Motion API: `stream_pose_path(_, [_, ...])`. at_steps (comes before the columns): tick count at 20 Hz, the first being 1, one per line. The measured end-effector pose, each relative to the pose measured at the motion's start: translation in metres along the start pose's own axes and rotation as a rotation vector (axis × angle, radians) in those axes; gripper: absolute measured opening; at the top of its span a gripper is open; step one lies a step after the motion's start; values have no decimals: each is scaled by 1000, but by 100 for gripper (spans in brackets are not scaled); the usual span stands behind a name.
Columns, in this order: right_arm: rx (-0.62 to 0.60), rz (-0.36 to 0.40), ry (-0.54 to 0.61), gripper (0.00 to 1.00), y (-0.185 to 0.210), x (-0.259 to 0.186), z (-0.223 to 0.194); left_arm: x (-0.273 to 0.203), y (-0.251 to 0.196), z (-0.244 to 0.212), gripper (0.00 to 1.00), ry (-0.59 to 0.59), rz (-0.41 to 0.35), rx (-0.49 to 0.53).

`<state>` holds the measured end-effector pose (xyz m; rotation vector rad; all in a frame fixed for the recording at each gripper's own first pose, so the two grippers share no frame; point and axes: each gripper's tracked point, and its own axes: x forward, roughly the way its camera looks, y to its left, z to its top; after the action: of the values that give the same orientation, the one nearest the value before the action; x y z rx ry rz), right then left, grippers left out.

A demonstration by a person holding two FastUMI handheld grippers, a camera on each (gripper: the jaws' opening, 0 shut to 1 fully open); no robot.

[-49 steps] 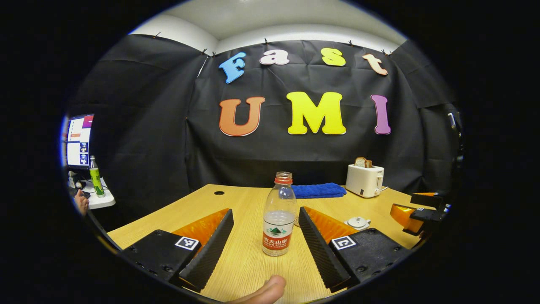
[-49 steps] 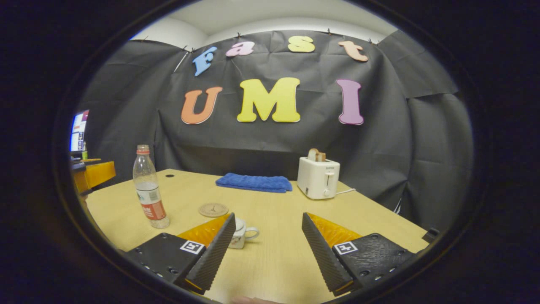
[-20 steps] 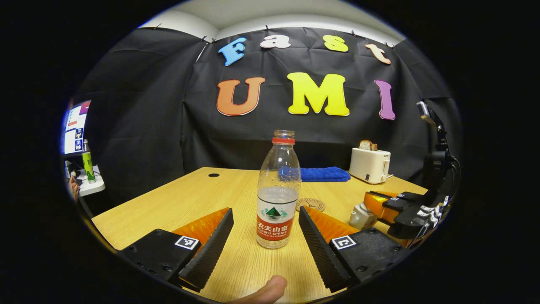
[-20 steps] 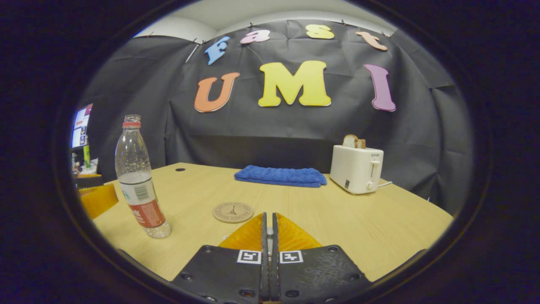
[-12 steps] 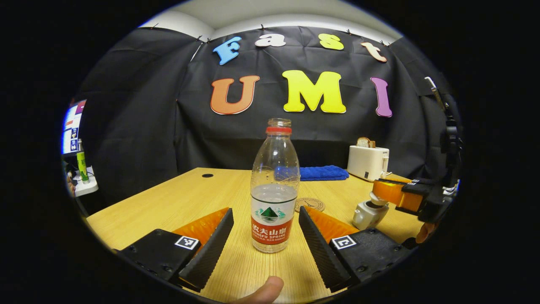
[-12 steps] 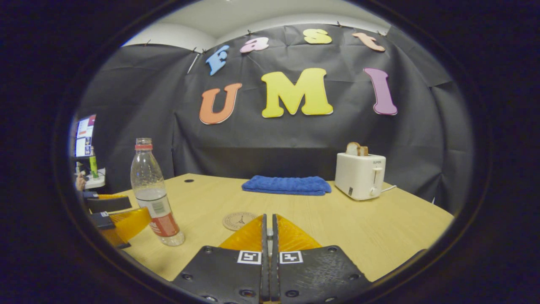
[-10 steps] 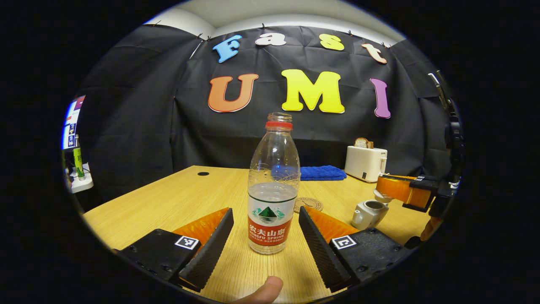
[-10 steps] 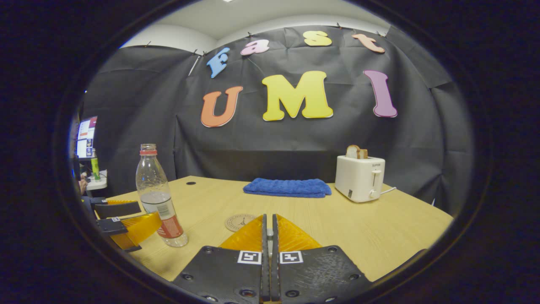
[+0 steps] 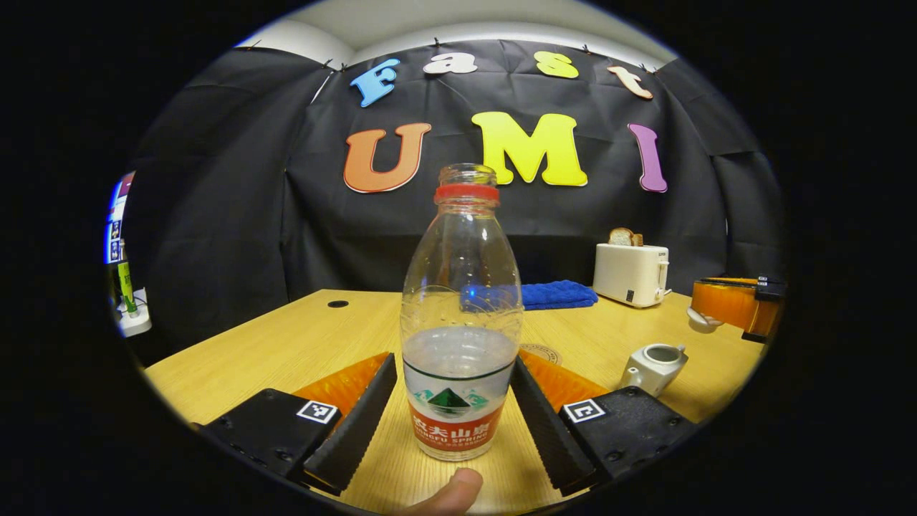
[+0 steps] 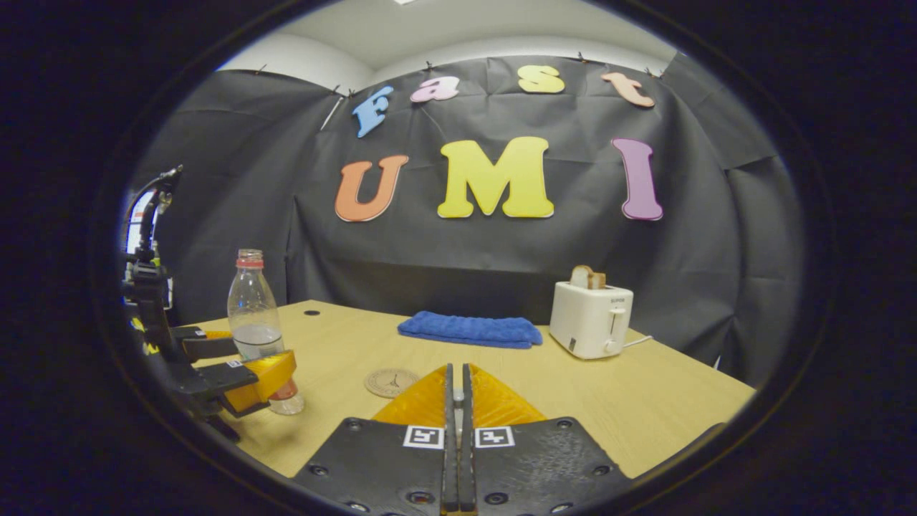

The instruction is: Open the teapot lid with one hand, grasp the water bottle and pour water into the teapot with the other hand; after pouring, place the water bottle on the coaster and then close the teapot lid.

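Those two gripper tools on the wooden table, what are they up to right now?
A person works both. The left gripper has its open fingers on either side of the uncapped water bottle, not yet squeezing. The right gripper holds the teapot lid up, clear of the open white teapot. The coaster sits bare.

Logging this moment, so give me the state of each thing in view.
water bottle: upright, uncapped, part full, on table
teapot: lid off, open
lid: lifted, in right gripper
left gripper: open around bottle
right gripper: shut on lid
coaster: bare
toaster: bread sticking up
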<state>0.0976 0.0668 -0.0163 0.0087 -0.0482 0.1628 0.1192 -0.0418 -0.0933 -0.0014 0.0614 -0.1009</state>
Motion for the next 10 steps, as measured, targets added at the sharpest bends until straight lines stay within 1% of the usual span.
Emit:
stream_pose_path(3, [15, -9, 9, 1, -8, 1, -2, 5, -1, 2, 98, 6, -10, 13])
stream_pose_path(4, [21, -12, 12, 1, -10, 2, -3, 5, -3, 2, 96, 21, -15, 24])
stream_pose_path(5, [24, -12, 12, 1, -12, 1, -2, 4, -2, 2, 84, 30, -10, 27])
stream_pose_path(6, [26, -17, 11, 1, -16, 1, 0, 2, -3, 4, 80, 26, -10, 29])
stream_pose_path(8, [32, -28, 9, 1, -25, -1, 2, -4, -7, 14, 80, 18, -1, 58])
stream_pose_path(10, [38, -33, 9, 1, -33, -4, 3, -9, -9, 24, 79, 3, 26, 120])
